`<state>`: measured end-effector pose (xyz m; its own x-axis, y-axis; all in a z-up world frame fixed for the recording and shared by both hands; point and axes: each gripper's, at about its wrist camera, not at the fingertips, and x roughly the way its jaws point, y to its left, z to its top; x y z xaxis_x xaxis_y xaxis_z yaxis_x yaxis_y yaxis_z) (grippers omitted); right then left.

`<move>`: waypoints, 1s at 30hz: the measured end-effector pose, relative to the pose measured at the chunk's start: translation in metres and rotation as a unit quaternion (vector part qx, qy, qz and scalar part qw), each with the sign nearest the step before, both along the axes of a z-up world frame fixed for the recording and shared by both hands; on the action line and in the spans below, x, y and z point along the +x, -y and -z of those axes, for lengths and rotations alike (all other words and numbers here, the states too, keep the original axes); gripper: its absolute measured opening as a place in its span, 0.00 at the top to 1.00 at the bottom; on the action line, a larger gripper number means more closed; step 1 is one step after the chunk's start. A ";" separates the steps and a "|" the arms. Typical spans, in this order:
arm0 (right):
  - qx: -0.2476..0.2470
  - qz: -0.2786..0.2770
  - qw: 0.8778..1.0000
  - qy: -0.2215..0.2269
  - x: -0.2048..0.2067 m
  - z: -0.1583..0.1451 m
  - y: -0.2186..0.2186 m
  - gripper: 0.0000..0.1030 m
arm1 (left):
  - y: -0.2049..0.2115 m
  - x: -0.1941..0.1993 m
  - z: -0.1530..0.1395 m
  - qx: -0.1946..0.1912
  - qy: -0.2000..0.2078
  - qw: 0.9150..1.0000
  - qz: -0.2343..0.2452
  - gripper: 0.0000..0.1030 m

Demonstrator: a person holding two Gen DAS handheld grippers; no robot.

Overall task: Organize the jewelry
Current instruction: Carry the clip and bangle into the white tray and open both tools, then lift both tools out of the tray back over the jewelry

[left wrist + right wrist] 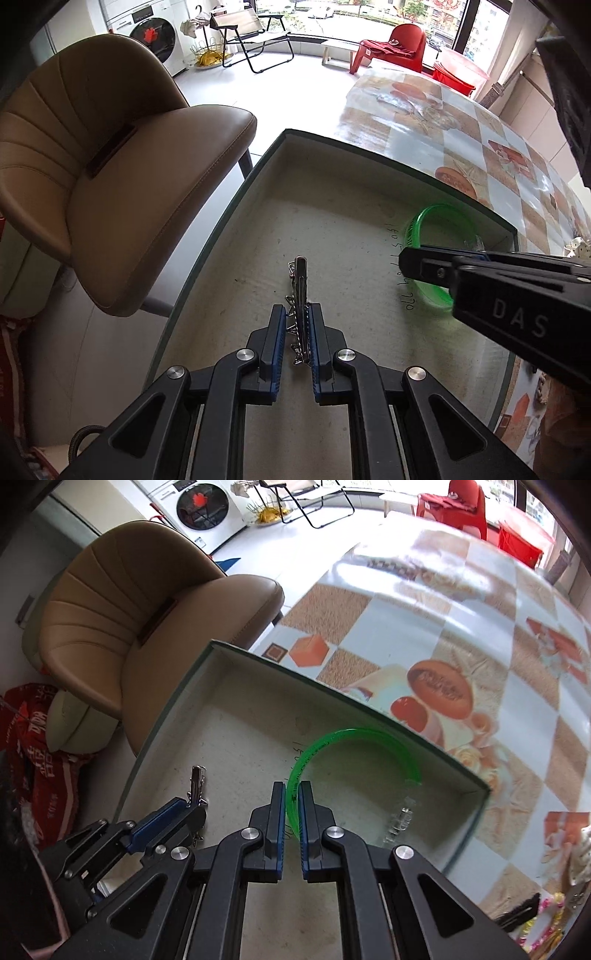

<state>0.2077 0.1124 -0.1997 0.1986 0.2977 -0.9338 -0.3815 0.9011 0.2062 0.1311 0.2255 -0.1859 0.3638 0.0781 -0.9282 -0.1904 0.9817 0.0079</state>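
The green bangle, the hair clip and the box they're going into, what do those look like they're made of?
Green bangle: likely translucent plastic or resin, glossy; the box floor shows through it.
Hair clip: looks like metal, shiny silver with a toothed edge.
Box: probably cardboard, with a matte, speckled off-white inside, dark green thin walls and handwriting on the floor.

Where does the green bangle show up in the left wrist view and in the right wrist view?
Left wrist: green bangle at right, partly behind the right tool.
Right wrist: centre, arching up from the closed pads.
Shared landmark: the shallow box it hangs over.
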 end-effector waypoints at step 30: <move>0.082 0.131 0.988 0.000 -0.060 -0.056 0.108 0.49 | 0.017 -0.013 -0.015 0.037 0.006 0.999 0.004 0.00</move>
